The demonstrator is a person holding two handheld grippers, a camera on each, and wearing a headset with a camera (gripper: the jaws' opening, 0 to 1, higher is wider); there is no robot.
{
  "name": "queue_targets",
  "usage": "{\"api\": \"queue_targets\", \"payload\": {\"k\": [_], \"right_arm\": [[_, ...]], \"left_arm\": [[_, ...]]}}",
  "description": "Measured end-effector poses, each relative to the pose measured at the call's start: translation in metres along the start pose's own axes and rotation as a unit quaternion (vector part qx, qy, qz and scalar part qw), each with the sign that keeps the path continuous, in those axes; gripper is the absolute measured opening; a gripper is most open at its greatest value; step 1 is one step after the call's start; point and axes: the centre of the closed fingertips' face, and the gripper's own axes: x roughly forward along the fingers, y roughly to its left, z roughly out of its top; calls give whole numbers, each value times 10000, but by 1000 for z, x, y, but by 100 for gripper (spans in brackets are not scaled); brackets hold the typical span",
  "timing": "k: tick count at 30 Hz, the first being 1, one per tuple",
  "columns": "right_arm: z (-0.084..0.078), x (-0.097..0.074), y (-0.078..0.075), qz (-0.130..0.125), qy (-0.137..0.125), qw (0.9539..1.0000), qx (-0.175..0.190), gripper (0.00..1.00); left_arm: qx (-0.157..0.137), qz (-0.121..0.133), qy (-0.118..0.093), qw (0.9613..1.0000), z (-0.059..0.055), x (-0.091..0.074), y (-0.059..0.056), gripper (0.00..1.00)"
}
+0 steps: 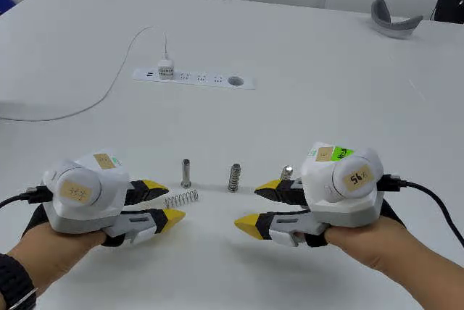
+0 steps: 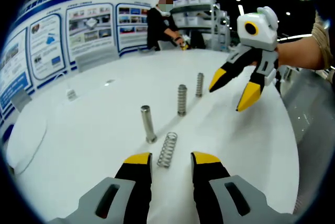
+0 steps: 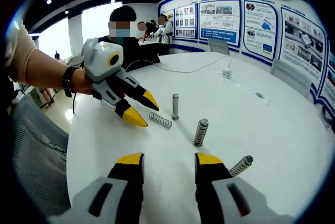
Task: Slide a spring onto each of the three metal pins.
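Three metal pins stand in a row on the white table (image 1: pixel 304 100). The left pin (image 1: pixel 186 173) (image 2: pixel 147 123) (image 3: pixel 175 106) is bare. A spring sits on the middle pin (image 1: pixel 234 177) (image 2: pixel 181 99) (image 3: pixel 200 132). The right pin (image 1: pixel 287 172) (image 2: pixel 199 84) (image 3: pixel 241 165) also wears a spring and is partly hidden behind my right gripper. One loose spring (image 1: pixel 181 199) (image 2: pixel 167 149) (image 3: pixel 160 120) lies flat just ahead of my left gripper (image 1: pixel 163 201) (image 2: pixel 171 158) (image 3: pixel 144 110), which is open and empty. My right gripper (image 1: pixel 252 207) (image 3: pixel 169 158) (image 2: pixel 235 85) faces it, open, holding nothing.
A white power strip (image 1: pixel 194 77) with a plugged-in charger and a white cable (image 1: pixel 116 78) lies beyond the pins. A grey curved object (image 1: pixel 394 20) rests at the far right of the table. People (image 3: pixel 123 30) stand behind the table.
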Motion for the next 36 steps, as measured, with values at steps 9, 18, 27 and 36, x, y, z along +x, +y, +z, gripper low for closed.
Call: {"api": "queue_targets", "payload": {"k": [9, 18, 27, 36], "right_arm": [[1, -8, 3, -39, -108, 9999, 33, 41], [5, -13, 5, -70, -247, 9996, 74, 43], [5, -17, 7, -91, -265, 9996, 59, 43], [5, -19, 9, -98, -275, 9996, 52, 43]], "left_arm": [[14, -8, 47, 10000, -1, 3, 0, 28], [-22, -39, 97, 9999, -2, 5, 1, 26], [67, -56, 124, 9999, -3, 6, 0, 19], [231, -25, 194, 9995, -6, 7, 1, 12]]}}
